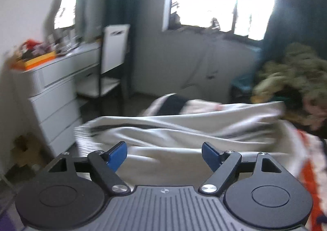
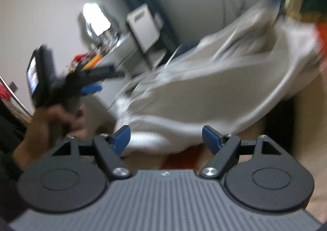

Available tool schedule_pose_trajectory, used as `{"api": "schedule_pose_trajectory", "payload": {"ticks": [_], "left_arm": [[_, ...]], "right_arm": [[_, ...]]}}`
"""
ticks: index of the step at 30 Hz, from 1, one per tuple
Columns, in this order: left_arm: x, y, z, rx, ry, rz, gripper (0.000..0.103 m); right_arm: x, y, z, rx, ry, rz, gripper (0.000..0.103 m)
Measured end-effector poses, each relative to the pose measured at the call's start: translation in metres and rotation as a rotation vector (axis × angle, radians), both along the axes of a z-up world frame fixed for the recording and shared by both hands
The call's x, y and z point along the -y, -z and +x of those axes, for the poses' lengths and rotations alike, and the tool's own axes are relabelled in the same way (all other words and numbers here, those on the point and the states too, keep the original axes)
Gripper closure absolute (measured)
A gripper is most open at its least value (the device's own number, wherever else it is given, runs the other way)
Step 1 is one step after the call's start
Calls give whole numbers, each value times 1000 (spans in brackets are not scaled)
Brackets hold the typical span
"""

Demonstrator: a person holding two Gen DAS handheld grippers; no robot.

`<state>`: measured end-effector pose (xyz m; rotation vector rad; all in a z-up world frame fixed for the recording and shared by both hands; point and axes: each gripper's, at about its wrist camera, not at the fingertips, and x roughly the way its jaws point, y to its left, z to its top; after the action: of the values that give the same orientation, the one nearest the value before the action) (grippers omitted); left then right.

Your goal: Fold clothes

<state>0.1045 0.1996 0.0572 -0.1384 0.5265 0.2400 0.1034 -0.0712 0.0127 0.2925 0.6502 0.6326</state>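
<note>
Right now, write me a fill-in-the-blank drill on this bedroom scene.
1. The pads of the left claw are coloured ____.
2. Both claws stand ____, nothing pinched between them.
3. The garment lying ahead is mostly ____.
4. The dresser stands on the ____ side of the left wrist view.

Missing: blue; open; white; left

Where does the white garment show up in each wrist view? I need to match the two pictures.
Left wrist: the white garment lies rumpled across the lower middle, just beyond the open left gripper.
Right wrist: the white garment fills the centre and right, tilted, ahead of the open right gripper.
Shared landmark: the white dresser with an arched mirror, at left in both views.
</note>
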Motion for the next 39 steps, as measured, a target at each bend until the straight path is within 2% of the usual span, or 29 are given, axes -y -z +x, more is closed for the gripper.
{"api": "schedule_pose_trajectory", "payload": {"ticks": [2, 6, 11, 15, 19, 22, 25, 28, 33, 39], "left_arm": [[37, -2, -18, 40, 54, -17, 21], [114, 6, -50, 112, 146, -7, 21], [188, 23, -88, 170, 242, 45, 21], [221, 42, -118, 217, 285, 67, 20], [228, 60, -132, 229, 290, 34, 20], [224, 69, -133, 253, 248, 41, 20], [211, 74, -126, 258, 217, 11, 20], [202, 78, -119, 237, 214, -6, 20], [193, 83, -113, 203, 209, 10, 20], [192, 84, -113, 205, 213, 11, 20]], "right_arm": [[37, -10, -15, 87, 60, -35, 23], [95, -16, -37, 202, 148, -69, 23], [121, 0, -48, 302, 247, -80, 23], [142, 24, -62, 356, 283, -94, 23], [159, 42, -74, 364, 299, -121, 23], [165, 42, -69, 341, 335, -98, 24], [167, 39, -69, 349, 367, -95, 23], [166, 40, -69, 348, 384, -102, 23], [166, 44, -67, 317, 407, -110, 23], [161, 47, -70, 330, 427, -160, 24]]}}
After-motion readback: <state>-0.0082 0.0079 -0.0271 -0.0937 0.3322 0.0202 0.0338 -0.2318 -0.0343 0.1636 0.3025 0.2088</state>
